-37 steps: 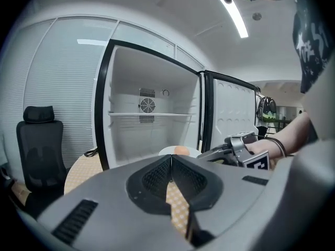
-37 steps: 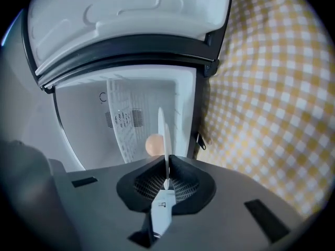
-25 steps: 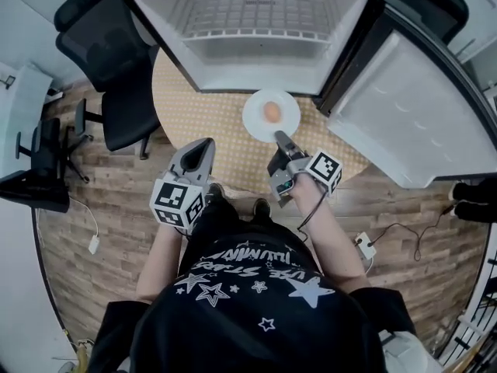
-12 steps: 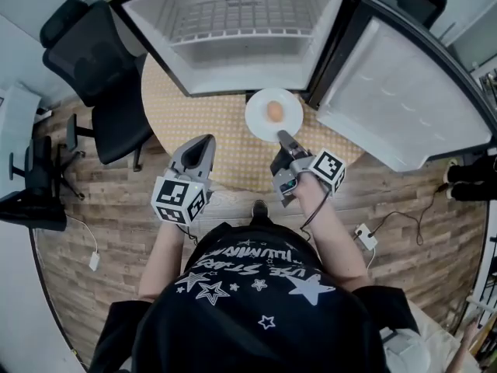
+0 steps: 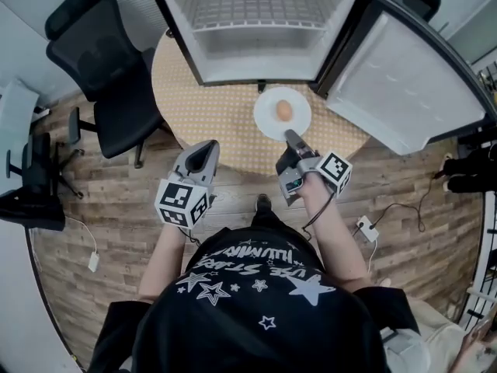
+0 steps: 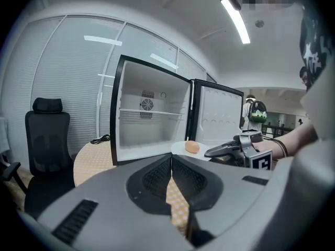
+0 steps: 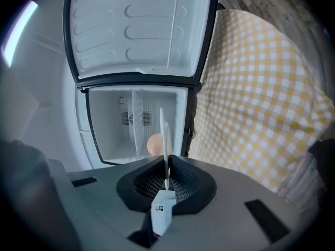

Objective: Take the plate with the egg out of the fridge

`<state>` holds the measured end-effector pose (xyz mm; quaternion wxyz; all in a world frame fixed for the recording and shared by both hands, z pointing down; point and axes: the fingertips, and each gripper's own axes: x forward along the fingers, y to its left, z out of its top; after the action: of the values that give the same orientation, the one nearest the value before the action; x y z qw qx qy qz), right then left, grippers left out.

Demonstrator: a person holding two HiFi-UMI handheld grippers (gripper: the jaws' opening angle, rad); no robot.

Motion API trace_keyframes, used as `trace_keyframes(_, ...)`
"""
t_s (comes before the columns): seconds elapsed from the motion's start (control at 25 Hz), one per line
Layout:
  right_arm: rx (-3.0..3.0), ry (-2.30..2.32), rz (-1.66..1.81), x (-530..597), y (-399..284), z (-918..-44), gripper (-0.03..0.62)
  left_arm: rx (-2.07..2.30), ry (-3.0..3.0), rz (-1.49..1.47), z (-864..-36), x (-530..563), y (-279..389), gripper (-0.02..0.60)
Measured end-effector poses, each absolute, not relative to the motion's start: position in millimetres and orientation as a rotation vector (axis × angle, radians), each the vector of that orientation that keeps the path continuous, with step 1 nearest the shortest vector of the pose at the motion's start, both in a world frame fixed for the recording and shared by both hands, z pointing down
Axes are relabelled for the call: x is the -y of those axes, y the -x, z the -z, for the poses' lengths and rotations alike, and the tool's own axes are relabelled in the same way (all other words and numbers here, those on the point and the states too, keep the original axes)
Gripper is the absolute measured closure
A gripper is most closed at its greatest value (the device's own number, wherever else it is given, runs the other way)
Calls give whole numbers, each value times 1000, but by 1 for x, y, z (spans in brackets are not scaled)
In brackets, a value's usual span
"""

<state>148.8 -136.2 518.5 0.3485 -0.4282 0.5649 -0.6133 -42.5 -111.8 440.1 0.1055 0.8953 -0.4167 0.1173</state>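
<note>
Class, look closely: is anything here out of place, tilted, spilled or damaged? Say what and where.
Nothing is spilled or broken. One oddity: the plate is held only by its near rim, pinched in the right gripper, out in front of the open, empty fridge, with the egg lying loose at its middle.

Both forearms reach forward: left claw [image 5: 205, 148] closed and empty, right claw [image 5: 292, 137] clamped on the plate [image 5: 267, 116] rim.

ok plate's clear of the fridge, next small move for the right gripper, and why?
Probably ease the plate level down onto the checked table. The right gripper is shut on the plate's rim, the egg lies loose on it, and both are already outside the open fridge, over that table.
</note>
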Motion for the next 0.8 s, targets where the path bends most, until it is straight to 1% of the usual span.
trace_keyframes(0.6, -1463, 1131, 1520, 40, -105, -512, 560, 1122, -2709, -326, -440, 21, 84, 572)
trace_keyframes(0.8, -1443, 1148, 1501, -15, -85, -513, 560, 1087, -2727, -323, -442, -28, 107, 572)
